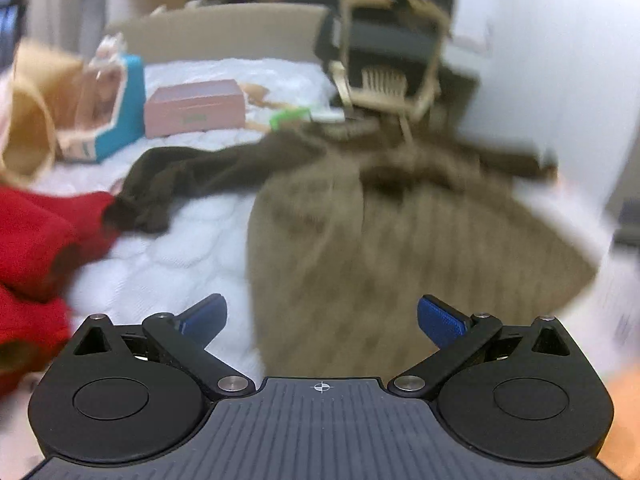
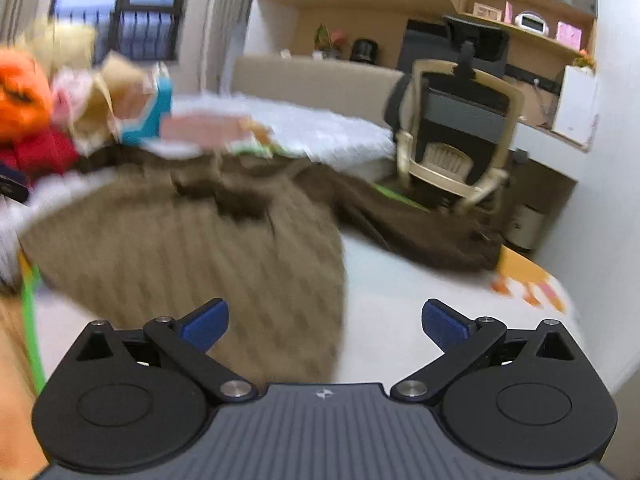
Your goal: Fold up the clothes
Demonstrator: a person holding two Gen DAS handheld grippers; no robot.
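The left gripper (image 1: 322, 320) and right gripper (image 2: 325, 322) are both gaping wide, their blue pads gripping nothing above the brown ribbed knit garment (image 1: 400, 248) that is lying spread on the white quilted bed (image 1: 168, 248). A red garment (image 1: 36, 232), a pink box (image 1: 196, 108) and a beige chair (image 2: 452, 140) are sitting around it.

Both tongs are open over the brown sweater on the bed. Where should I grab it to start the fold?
Probably by the hem corners. The brown sweater lies flat on the white bed, hem toward you, sleeves spread at the far end. Come in low from the near side: left tongs to the hem's left corner, right tongs to its right edge. Blur hides the exact hemline.
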